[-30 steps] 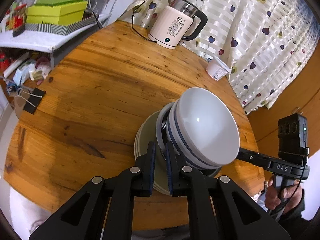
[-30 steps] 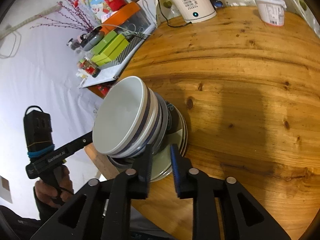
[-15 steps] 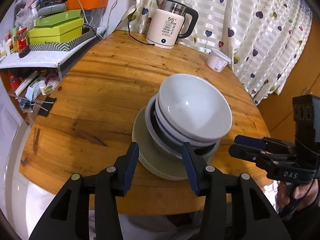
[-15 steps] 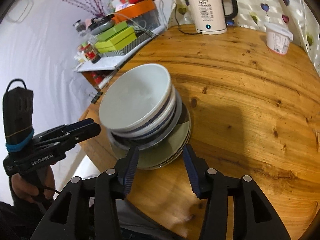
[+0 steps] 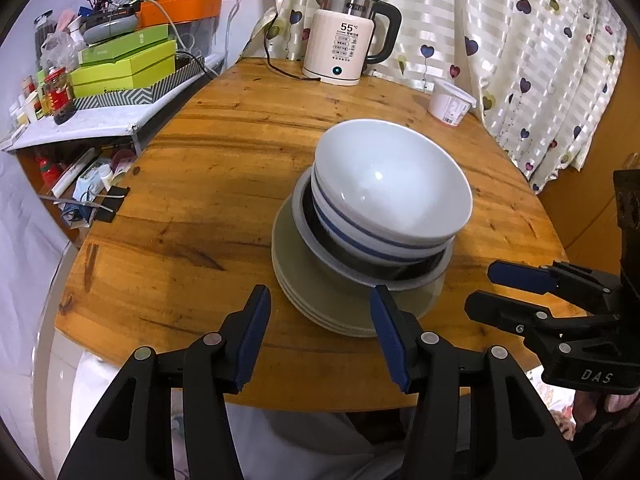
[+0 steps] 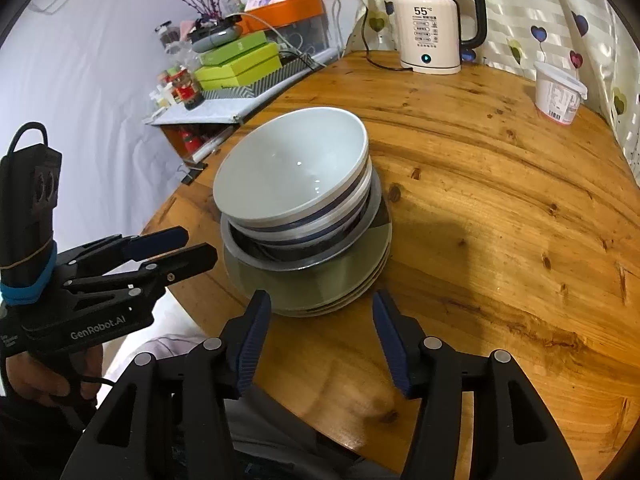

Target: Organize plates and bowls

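Both black two-finger claws, left gripper [image 5: 320, 332] and right gripper [image 6: 320, 332], have just been opening and stand apart, nothing between them. Just beyond sits the stack near the round wooden table's [image 5: 208, 184] near edge: three greenish plates [image 5: 320, 300], one grey-rimmed dark bowl [image 5: 376, 272], two blue-banded white bowls [image 5: 392, 184]. Stacking looks finished; next, withdraw without nudging it

A cream electric kettle [image 5: 343, 52] showing 55 stands at the far edge of a round wooden table [image 5: 208, 184], a white plastic tub [image 5: 450, 102] near it, before a heart-patterned curtain [image 5: 520, 40]. Green boxes [image 5: 124, 66] stack on a cluttered side shelf [image 5: 72, 132].
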A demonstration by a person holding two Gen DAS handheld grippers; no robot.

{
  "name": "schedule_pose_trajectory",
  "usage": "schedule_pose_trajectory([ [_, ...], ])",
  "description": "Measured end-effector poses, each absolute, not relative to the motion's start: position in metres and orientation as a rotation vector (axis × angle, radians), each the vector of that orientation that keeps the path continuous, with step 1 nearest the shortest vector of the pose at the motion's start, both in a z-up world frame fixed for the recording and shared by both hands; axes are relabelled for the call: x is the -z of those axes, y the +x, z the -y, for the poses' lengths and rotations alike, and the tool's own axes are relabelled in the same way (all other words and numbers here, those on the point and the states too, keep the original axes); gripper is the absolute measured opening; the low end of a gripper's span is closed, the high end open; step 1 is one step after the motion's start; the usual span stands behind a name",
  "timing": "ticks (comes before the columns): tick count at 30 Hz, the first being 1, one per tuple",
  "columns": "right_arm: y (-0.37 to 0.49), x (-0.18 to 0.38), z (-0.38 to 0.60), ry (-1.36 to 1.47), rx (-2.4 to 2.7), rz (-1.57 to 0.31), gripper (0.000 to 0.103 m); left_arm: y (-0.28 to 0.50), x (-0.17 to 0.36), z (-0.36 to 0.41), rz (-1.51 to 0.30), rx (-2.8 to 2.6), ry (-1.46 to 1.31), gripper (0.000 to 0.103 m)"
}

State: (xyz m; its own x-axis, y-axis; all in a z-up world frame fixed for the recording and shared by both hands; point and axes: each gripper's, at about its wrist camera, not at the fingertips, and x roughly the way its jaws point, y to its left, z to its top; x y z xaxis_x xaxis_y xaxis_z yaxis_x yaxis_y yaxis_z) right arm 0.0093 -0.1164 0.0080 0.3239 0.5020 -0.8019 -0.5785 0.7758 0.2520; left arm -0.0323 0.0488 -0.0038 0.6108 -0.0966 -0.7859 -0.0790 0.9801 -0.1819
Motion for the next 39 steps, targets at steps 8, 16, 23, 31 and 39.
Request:
schedule_pose_trajectory([
  [8, 0.009, -0.006, 0.113, -0.097, -0.714, -1.022, 0.055, -0.034, 0.004, -0.049, -0.907, -0.008, -0.206, 0.053],
  [16, 0.009, -0.004, 0.110, -0.105, -0.714, -1.025, 0.055, -0.034, 0.008, -0.052, -0.908, 0.005, -0.241, 0.053],
  [23, 0.010, -0.002, 0.107, -0.117, -0.713, -1.025, 0.056, -0.033, 0.010, -0.052, -0.917, -0.009, -0.235, 0.053],
  [31, 0.012, 0.000, 0.105, -0.120, -0.714, -1.033, 0.056, -0.029, 0.016, -0.052, -0.940, -0.037, -0.221, 0.053],
  [39, 0.014, 0.002, 0.103, -0.121, -0.717, -1.037, 0.056, -0.027, 0.018, -0.052, -0.949, -0.054, -0.210, 0.053],
])
